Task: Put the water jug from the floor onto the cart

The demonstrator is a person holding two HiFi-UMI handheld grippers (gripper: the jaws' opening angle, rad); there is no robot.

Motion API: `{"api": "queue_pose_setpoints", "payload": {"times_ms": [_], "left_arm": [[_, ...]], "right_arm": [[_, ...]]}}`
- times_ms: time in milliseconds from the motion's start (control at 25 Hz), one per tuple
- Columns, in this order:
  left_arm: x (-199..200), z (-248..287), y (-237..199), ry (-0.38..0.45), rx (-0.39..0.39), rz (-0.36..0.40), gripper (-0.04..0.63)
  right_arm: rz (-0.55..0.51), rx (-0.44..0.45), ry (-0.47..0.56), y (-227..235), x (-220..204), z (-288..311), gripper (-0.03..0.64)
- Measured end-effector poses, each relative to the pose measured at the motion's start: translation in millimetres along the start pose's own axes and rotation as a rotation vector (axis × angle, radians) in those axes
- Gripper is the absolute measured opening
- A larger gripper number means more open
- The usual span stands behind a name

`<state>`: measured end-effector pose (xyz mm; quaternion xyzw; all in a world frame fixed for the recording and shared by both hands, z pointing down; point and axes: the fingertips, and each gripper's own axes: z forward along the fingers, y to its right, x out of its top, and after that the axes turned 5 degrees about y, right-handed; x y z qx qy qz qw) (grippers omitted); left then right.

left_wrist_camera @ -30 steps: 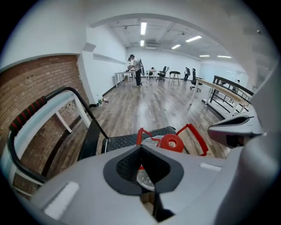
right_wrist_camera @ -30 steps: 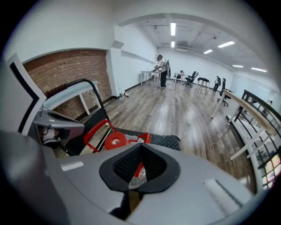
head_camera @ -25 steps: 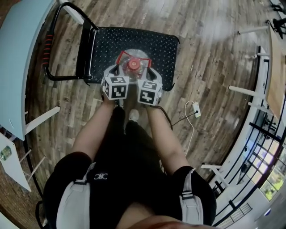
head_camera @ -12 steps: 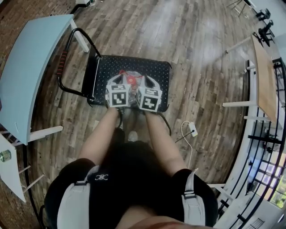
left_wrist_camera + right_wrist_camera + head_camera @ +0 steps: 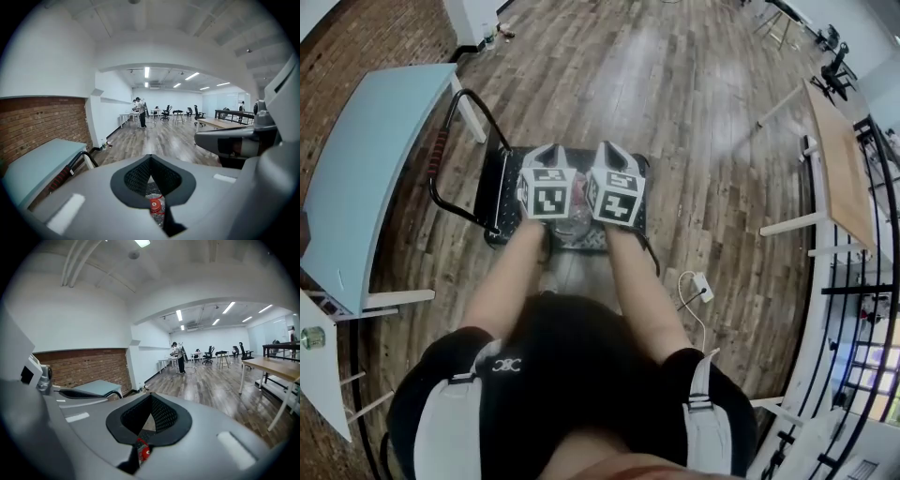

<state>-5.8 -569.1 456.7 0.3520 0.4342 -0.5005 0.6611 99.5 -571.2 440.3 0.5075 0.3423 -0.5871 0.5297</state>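
The water jug [image 5: 575, 223], clear with a red cap, stands on the black studded cart [image 5: 508, 178]. In the head view it is mostly hidden under the two marker cubes. My left gripper [image 5: 546, 150] and right gripper [image 5: 612, 148] are side by side well above it, both shut with nothing between the jaws. Through the gap under the shut jaws, the red cap [image 5: 155, 205] shows far below in the left gripper view. The cap [image 5: 144, 452] shows the same way in the right gripper view. Neither gripper touches the jug.
The cart's black handle with a red grip [image 5: 441, 155] rises at its left end. A light blue table [image 5: 366, 187] stands to the left. A wooden table [image 5: 834, 141] and a railing are at the right. A white power strip with cable [image 5: 698, 284] lies on the wood floor.
Both grippers have risen together from beside the jug's cap to well above it. The jug has stayed on the cart. The head camera has also gone up.
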Motion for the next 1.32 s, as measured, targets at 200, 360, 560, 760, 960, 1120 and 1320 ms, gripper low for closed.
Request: {"api": "queue_pose_setpoints", "payload": {"times_ms": [200,360,560,760,960,1120,1320], "left_arm": [[17.3,-7.2,-2.1,0.027,-0.018,-0.033,0.000],[27.0,-13.6,-10.2,0.050,-0.004,-0.034,0.000],[25.4,-13.6,-18.6,0.054,-0.003,-0.023,0.000],[23.5,-17.8,-25.9,0.056,0.010,-0.041,0.000],[16.9,-21.8,-28.4,0.050,0.018,-0.040,0.000],[13.5,-26.7,-29.0,0.046,0.024,-0.039,0.000],[8.3,-27.0,-27.2,0.031,0.023,-0.074,0.000]], "right_arm": [[0.027,-0.024,0.003,2.6,10.3,-0.3,0.014],[0.015,-0.016,0.018,0.1,18.7,-2.2,0.013],[-0.007,0.006,0.036,-13.9,27.6,-0.8,0.012],[-0.011,0.028,0.035,-21.7,26.5,0.4,0.012],[-0.013,0.037,0.021,-23.9,20.3,0.6,0.012],[-0.023,0.067,0.023,-29.8,16.3,-3.4,0.012],[-0.029,0.096,0.032,-32.7,14.4,-7.1,0.012]]}}
